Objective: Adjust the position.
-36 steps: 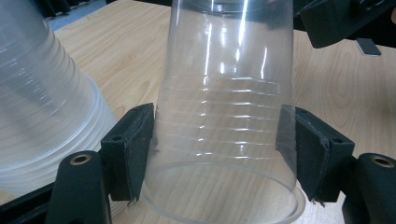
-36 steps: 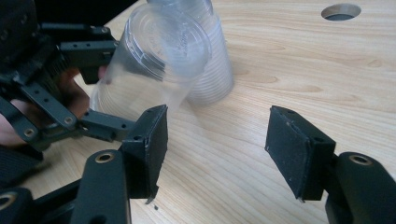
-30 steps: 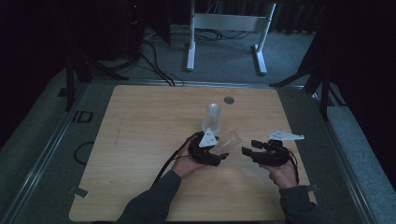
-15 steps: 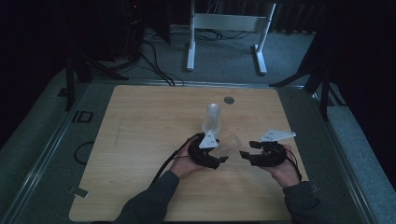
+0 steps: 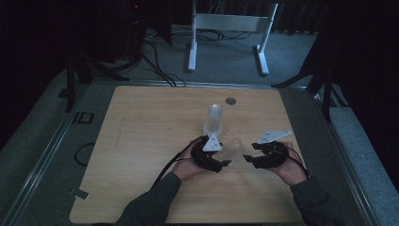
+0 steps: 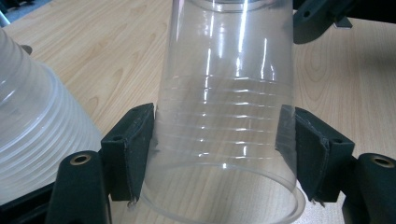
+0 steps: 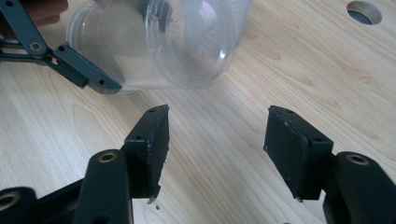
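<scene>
clear cup clamped on its side, stack waiting behind

left gripper (image 5: 226,162) pinching a clear plastic cup (image 6: 224,116), pads pressed on both sides of the ribbed wall near the rim. cup lying roughly level above the wooden table (image 5: 141,141), between the two grippers, base aimed toward the right gripper (image 5: 247,159). nothing inside the cup: wood grain plain to see through wall and mouth. same cup seen base-on in the right gripper view (image 7: 187,42), again holding nothing.

stack of nested clear cups (image 5: 214,120) upright on the table just beyond the left gripper, rims layered one in another, seen close at the left edge of the left gripper view (image 6: 37,140). contents of the stack impossible to tell through the cloudy walls.

right gripper's jaws spread with only bare tabletop between them, having just been closing a little; pads clear of the cup, just short of its base.

round hole (image 5: 230,100) in the table farther back.
</scene>
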